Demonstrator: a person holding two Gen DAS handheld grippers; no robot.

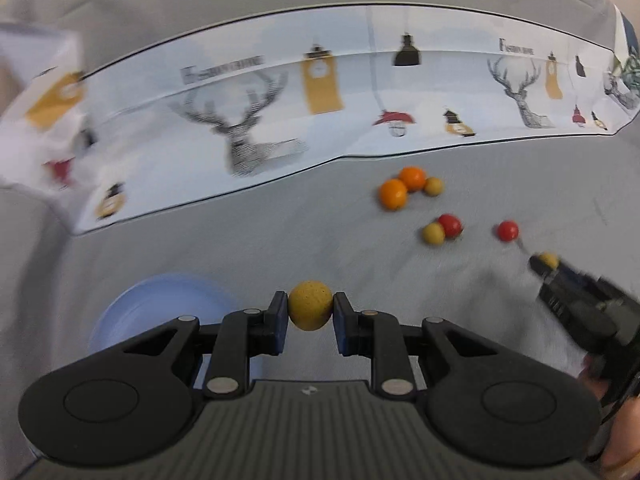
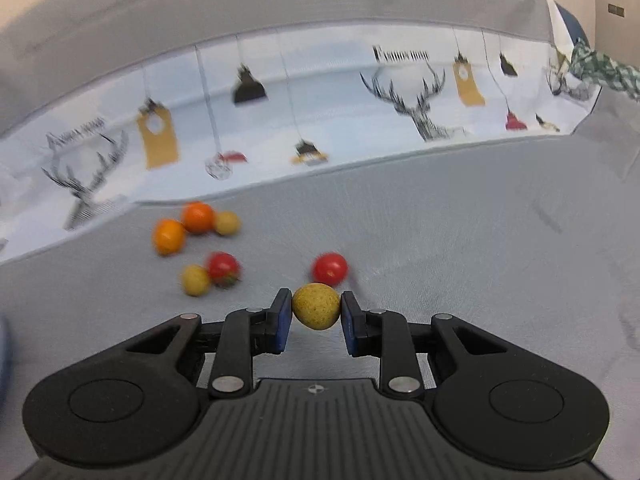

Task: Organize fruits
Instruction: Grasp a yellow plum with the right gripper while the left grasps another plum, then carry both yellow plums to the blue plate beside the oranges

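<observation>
Fruits: each gripper already carries one. The left gripper (image 1: 310, 312) is clamped on a yellow fruit (image 1: 310, 310), pads touching both its sides; the right gripper (image 2: 316, 312) is likewise clamped on another yellow fruit (image 2: 316, 305), seen small in the left view too.

The blue bowl (image 1: 132, 312) sits just below and left of the left gripper's fingers, partly hidden behind the left one, near the grey cloth's (image 1: 280, 232) left edge. So the left hand is the nearer one; its fruit lies just right of the bowl's rim and needs a short shift left before release. The right gripper is well apart from the bowl; only a blue sliver at the far left edge of its view, probably the bowl.

Loose fruit remains mid-cloth, toward the patterned far border: two oranges (image 1: 394, 194) touching a small yellow one (image 1: 433, 186), a yellow-red pair (image 1: 442, 229), and a lone red fruit (image 2: 330, 269) just beyond the right gripper's load. Motion blur throughout.
</observation>
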